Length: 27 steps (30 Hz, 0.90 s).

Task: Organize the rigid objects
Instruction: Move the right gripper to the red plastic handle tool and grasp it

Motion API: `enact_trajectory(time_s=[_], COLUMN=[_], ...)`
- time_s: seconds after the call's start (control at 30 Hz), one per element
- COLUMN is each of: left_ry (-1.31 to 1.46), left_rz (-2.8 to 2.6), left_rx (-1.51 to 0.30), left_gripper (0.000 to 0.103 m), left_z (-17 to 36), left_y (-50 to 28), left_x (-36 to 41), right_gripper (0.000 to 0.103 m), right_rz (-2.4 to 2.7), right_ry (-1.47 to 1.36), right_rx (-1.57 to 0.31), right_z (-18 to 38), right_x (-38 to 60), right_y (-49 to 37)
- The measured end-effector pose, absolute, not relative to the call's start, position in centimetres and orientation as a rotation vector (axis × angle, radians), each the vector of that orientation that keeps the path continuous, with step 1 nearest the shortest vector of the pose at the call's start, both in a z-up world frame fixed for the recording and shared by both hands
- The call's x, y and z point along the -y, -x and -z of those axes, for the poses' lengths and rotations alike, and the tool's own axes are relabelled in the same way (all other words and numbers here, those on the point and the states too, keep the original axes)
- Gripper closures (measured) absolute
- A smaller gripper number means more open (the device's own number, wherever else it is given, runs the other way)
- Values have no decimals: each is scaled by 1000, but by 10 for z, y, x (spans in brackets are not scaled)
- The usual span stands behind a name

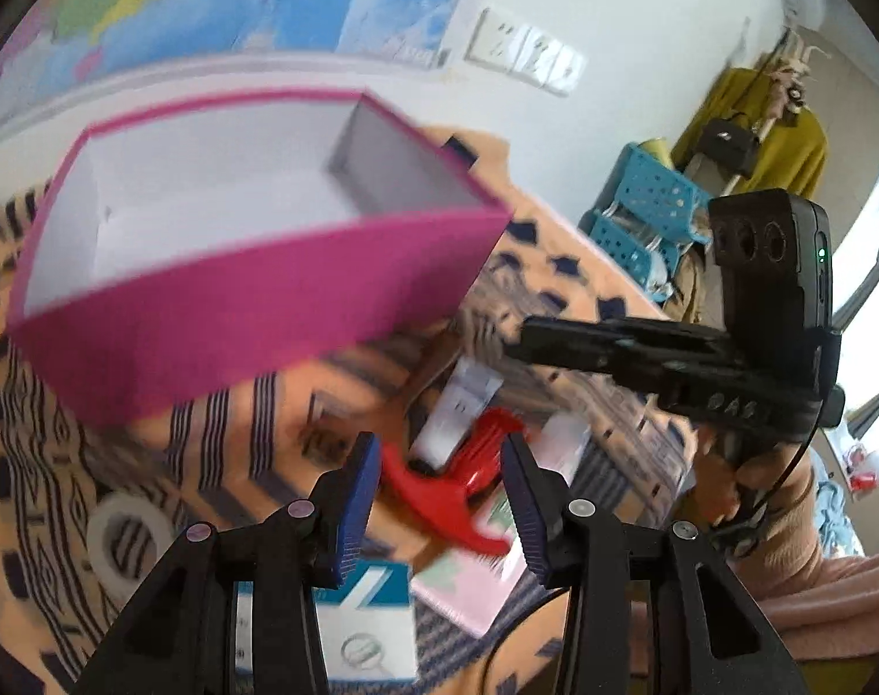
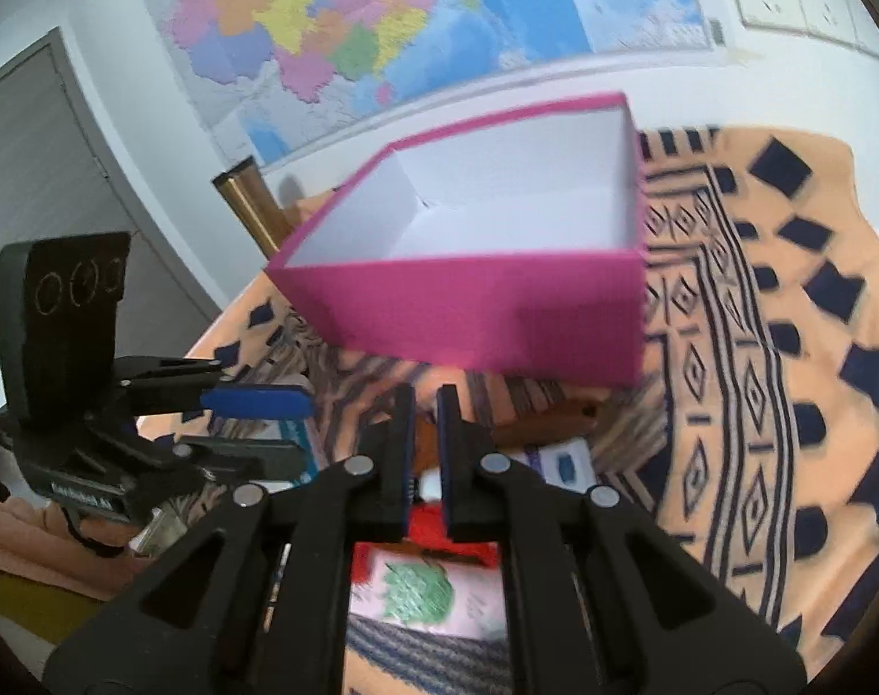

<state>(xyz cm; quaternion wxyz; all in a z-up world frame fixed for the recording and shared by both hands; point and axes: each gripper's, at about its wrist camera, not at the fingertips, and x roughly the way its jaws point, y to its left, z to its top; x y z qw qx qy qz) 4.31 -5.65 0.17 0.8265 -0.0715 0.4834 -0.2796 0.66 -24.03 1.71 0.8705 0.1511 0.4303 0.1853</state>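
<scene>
An open magenta box (image 1: 248,295) with a white, empty inside stands on the patterned cloth; it also shows in the right wrist view (image 2: 497,313). My left gripper (image 1: 439,457) is open above a red plastic clip-like object (image 1: 468,486). The right gripper (image 1: 642,347) shows from the side at the right. In the right wrist view my right gripper (image 2: 425,405) has its jaws nearly together with a narrow gap; nothing is seen between them. The red object (image 2: 433,527) lies below it. The left gripper (image 2: 254,399) shows at the left.
Around the red object lie a white tube (image 1: 456,411), a pink packet (image 1: 474,573), a white-and-blue carton (image 1: 369,625) and a tape roll (image 1: 126,533). A brown object (image 2: 549,417) lies before the box. Blue baskets (image 1: 642,214) stand beyond the table edge. A map hangs on the wall (image 2: 381,29).
</scene>
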Motion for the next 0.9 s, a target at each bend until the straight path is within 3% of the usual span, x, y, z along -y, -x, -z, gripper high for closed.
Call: enact_trajectory(time_s=[0.1,0.4,0.47,0.53,0.9], left_ry=[175,224,237,268,237], left_rz=[603,676,675,678,681], left_rx=[-1102,-1185,-1195,-1189,-1159], left_gripper=[58,54,57,58,64], left_z=[17,39,42,42,31], left_y=[-41,-35,-38,-40,-37], left_x=[55,68,72,72,78], right_gripper=[67,66,68,89,95], right_rz=[-372,-385,-375,-383,-379], right_ry=[-324,-323,-310,-327,-303], right_rx=[-955,-1070,-1061,-1056,-1019], right_z=[-2,31,32,32,21], right_x=[248,242,241,242,231], right_y=[1,7,7,7,15])
